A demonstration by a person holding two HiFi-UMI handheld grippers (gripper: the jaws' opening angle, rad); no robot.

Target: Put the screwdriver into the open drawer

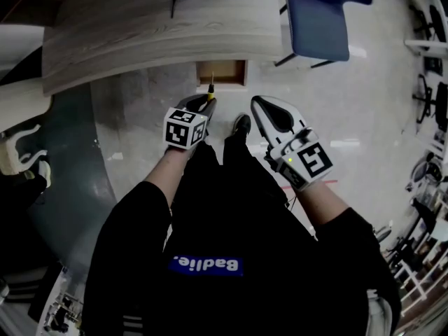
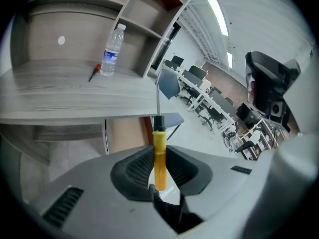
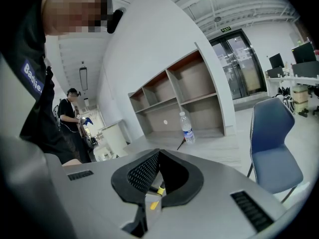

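The screwdriver (image 1: 210, 89) has a yellow handle and a thin metal shaft. My left gripper (image 1: 205, 106) is shut on the handle, and the shaft points ahead toward the open wooden drawer (image 1: 222, 72) under the grey desk (image 1: 140, 40). In the left gripper view the yellow handle (image 2: 159, 166) stands upright between the pads of the left gripper (image 2: 160, 146), with the desk edge just beyond. My right gripper (image 1: 261, 106) hangs beside it to the right, shut and empty. In its own view the right gripper (image 3: 159, 152) has its tips together.
A water bottle (image 2: 110, 51) and a small red-handled tool (image 2: 93, 73) lie on the desk. A blue chair (image 1: 322, 16) stands right of the drawer. Shelves (image 3: 174, 98) rise behind the desk. The wearer's shoe (image 1: 240, 126) is on the floor below. Another person (image 3: 70, 118) stands far off.
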